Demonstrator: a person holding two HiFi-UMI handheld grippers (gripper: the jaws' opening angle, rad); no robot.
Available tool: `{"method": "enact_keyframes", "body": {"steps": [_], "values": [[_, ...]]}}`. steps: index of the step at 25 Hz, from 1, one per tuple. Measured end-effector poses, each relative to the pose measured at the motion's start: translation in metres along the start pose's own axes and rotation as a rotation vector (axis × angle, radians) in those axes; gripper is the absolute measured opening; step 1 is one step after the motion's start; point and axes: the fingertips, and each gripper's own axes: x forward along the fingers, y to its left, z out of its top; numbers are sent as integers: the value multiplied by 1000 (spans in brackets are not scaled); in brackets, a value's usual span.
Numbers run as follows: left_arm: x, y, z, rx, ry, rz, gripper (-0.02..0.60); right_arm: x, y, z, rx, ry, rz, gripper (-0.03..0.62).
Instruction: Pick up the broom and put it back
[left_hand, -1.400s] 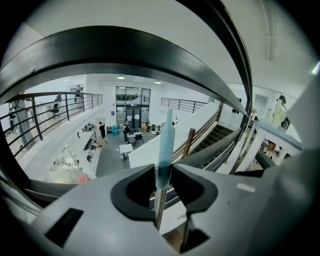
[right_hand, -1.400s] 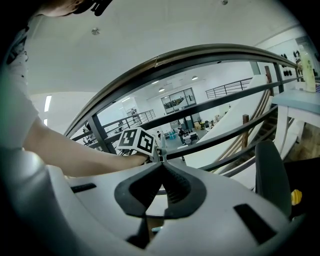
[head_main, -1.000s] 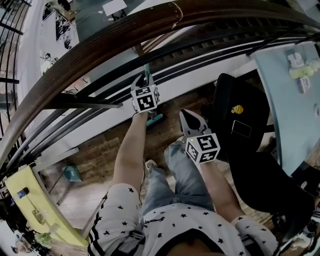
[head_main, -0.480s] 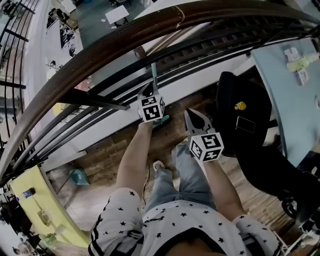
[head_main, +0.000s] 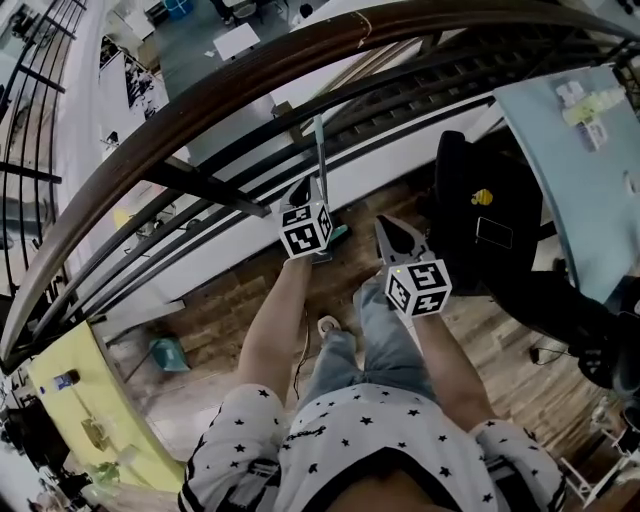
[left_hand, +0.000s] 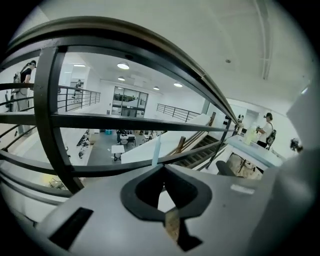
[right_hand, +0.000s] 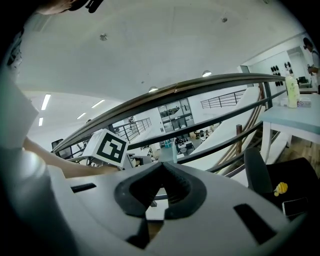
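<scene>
The broom has a thin pale teal handle (head_main: 319, 150) that stands up against the black railing, with its teal head (head_main: 340, 235) low by the white ledge. My left gripper (head_main: 300, 188) is shut on the handle. In the left gripper view the handle (left_hand: 156, 150) rises just past the closed jaw tips of that gripper (left_hand: 162, 167). My right gripper (head_main: 386, 226) hangs to the right of the broom, jaws together and holding nothing. In the right gripper view the handle (right_hand: 174, 151) shows beyond its tips (right_hand: 161, 165), beside the left marker cube (right_hand: 107, 147).
A brown wooden handrail (head_main: 200, 110) tops the black railing bars (head_main: 210, 190) straight ahead, with a drop to a lower floor beyond. A black chair (head_main: 470, 180) and a pale table (head_main: 580, 170) stand at the right. A teal dustpan (head_main: 166, 352) lies on the wood floor at the left.
The left jaws have closed on the broom handle. Both grippers have moved up and toward the railing, and the broom head has shifted a little to the right.
</scene>
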Motion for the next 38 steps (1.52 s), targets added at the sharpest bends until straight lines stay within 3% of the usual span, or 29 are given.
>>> {"method": "enact_keyframes", "body": {"steps": [21,38], "values": [[-190,-25,-15,-57,-2,-127,12,-88,88,-8,-48,-22,50,-6],[-305,-9,-22,-65,-31,-139,12,-128,168,-9,-112,-46,124,-6]]}}
